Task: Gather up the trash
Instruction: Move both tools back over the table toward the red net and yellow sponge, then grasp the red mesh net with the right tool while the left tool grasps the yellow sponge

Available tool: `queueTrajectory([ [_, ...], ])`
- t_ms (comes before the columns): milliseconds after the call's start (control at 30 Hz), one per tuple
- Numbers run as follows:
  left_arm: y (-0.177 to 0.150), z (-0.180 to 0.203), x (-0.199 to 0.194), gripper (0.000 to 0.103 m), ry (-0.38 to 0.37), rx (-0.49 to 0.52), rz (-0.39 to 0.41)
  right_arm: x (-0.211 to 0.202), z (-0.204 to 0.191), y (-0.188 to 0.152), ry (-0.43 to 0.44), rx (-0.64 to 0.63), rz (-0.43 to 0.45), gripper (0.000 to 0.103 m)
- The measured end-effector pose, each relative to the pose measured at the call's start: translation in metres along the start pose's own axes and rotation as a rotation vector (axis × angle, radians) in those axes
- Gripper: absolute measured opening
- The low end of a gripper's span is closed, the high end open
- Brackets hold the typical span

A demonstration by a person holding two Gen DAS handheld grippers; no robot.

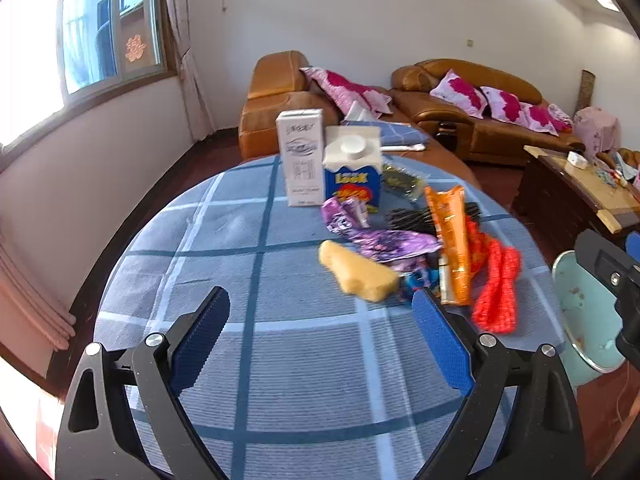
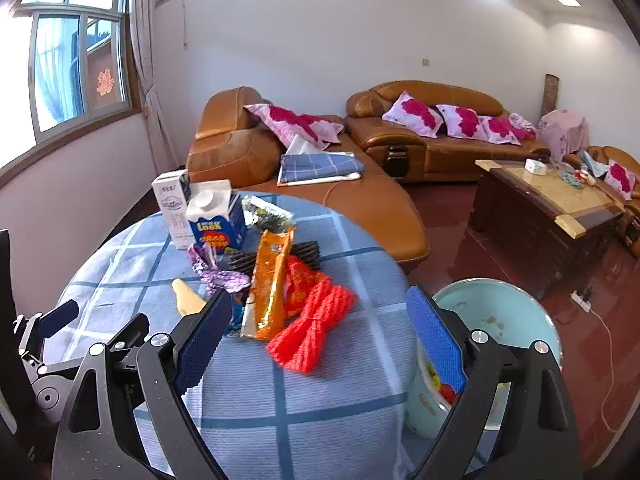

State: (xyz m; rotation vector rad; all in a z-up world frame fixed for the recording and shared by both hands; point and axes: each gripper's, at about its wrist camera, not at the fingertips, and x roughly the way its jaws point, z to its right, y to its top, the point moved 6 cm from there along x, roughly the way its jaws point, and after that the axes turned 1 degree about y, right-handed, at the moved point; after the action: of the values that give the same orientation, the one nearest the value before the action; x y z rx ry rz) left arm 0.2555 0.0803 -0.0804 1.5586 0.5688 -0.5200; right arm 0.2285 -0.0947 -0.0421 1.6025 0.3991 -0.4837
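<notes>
Trash lies on a round table with a blue checked cloth [image 1: 256, 272]: a white carton [image 1: 301, 156], a blue "Look" carton [image 1: 352, 172], a purple wrapper [image 1: 376, 236], a yellow sponge-like piece [image 1: 358, 272], an orange wrapper [image 1: 452, 240], a red net [image 1: 496, 288], a black comb [image 1: 412, 216]. My left gripper [image 1: 320, 300] is open and empty, just short of the yellow piece. My right gripper [image 2: 320, 300] is open and empty above the red net [image 2: 312, 332]. The orange wrapper [image 2: 270, 284] lies left of the net.
A pale green bin [image 2: 496, 320] stands at the table's right edge; it also shows in the left wrist view [image 1: 584, 312]. Brown leather sofas [image 2: 432, 136] with pink cushions and a wooden coffee table [image 2: 544, 204] stand behind. A window [image 1: 104, 32] is on the left.
</notes>
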Motion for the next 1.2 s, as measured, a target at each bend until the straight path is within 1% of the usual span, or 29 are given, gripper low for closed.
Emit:
queueTrajectory([
  [233,0.000,-0.015,0.013,0.091,0.016,-0.016,-0.019,0.012,-0.013,-0.004,0.009,-0.019,-0.025,0.087],
  [367,-0.004,-0.023,0.024,0.093,0.032,-0.024,-0.034,0.021,-0.006,-0.012,-0.003,-0.020,-0.051,0.085],
  [467,-0.012,-0.035,0.036,0.093,0.052,-0.044,-0.066,0.031,0.005,-0.022,-0.002,-0.001,-0.097,0.072],
  [533,-0.016,-0.047,0.043,0.093,0.070,-0.074,-0.083,0.041,0.013,-0.028,0.005,0.024,-0.129,0.069],
  [633,-0.017,-0.057,0.051,0.093,0.071,-0.106,-0.100,0.053,0.020,-0.032,0.002,0.060,-0.160,0.069],
  [667,-0.016,-0.058,0.053,0.092,0.071,-0.111,-0.097,0.056,0.022,-0.032,0.006,0.069,-0.166,0.066],
  [733,-0.013,-0.057,0.055,0.092,0.073,-0.104,-0.091,0.067,0.022,-0.032,0.010,0.082,-0.180,0.063],
  [833,-0.008,-0.053,0.060,0.092,0.073,-0.096,-0.091,0.086,0.020,-0.032,0.012,0.092,-0.212,0.063],
  [1000,0.000,-0.045,0.071,0.092,0.067,-0.091,-0.099,0.115,0.022,-0.039,0.038,0.163,-0.288,0.063],
  [1033,0.002,-0.042,0.074,0.091,0.065,-0.086,-0.101,0.120,0.021,-0.040,0.042,0.163,-0.301,0.059],
  [1067,0.004,-0.039,0.077,0.091,0.063,-0.082,-0.101,0.124,0.019,-0.042,0.051,0.160,-0.311,0.050],
  [1100,0.005,-0.037,0.079,0.091,0.061,-0.082,-0.101,0.127,0.017,-0.043,0.062,0.153,-0.321,0.046],
  [1133,0.007,-0.035,0.081,0.091,0.055,-0.083,-0.102,0.130,0.016,-0.045,0.075,0.149,-0.330,0.039],
  [1167,0.008,-0.032,0.084,0.090,0.051,-0.084,-0.104,0.131,0.016,-0.045,0.086,0.151,-0.333,0.035],
  [1200,0.011,-0.028,0.088,0.089,0.044,-0.086,-0.106,0.131,0.016,-0.046,0.102,0.153,-0.330,0.028],
])
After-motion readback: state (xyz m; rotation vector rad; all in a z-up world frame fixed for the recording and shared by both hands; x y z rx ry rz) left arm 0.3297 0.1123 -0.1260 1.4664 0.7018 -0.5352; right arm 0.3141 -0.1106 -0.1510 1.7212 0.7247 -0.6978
